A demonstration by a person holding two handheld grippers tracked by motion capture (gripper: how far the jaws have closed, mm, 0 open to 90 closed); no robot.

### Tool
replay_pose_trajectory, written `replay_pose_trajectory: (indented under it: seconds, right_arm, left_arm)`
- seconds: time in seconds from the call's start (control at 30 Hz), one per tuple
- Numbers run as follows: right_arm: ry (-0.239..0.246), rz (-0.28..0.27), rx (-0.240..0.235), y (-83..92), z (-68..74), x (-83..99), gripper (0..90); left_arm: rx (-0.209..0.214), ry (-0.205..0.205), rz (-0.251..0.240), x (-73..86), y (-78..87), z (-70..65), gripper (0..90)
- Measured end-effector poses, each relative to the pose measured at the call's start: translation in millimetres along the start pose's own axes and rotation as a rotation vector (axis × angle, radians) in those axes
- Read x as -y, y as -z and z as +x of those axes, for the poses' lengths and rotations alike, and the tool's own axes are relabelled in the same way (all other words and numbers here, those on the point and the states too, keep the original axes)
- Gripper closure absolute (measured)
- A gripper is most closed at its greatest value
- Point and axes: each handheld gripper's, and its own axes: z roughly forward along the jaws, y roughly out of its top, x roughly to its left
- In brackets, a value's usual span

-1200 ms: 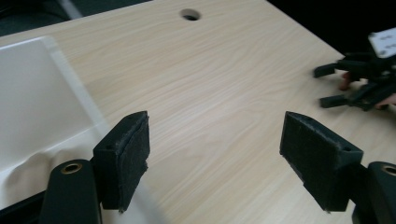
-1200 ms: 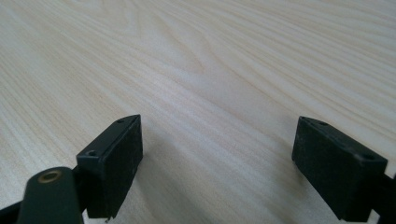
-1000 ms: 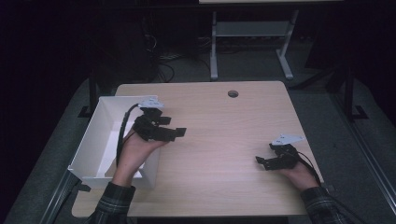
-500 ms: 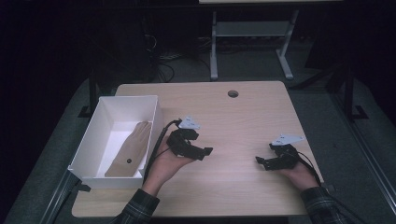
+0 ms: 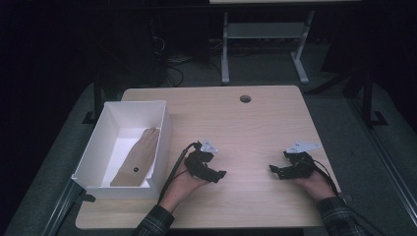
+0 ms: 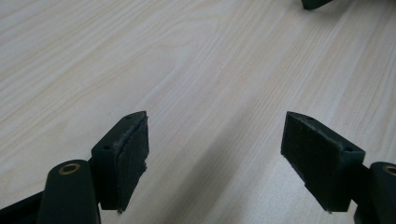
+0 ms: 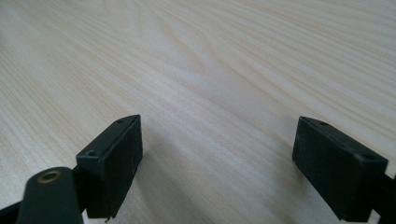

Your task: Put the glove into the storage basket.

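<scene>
Left claw (image 5: 220, 173) released, empty, low over table (image 5: 255, 123), right of white box (image 5: 162, 123); right claw (image 5: 273, 170) released, farther right.

Dim room: a light wooden surface (image 5: 255, 123) sits on grey carpet floor (image 5: 339, 103), with a white metal-legged frame (image 5: 265, 34) behind it in shadow.

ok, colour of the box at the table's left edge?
White box, with a tan piece lying inside; the high view shows it best.
</scene>
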Motion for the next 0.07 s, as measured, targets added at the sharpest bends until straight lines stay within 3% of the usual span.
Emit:
replay_pose_trajectory:
  seconds: [0.07]
  right_arm:
    - [0.0,0.0,0.0,0.0,0.0,0.0,15.6]
  left_arm:
    - [0.001,0.002,0.0,1.0,-0.6,0.3,23.0]
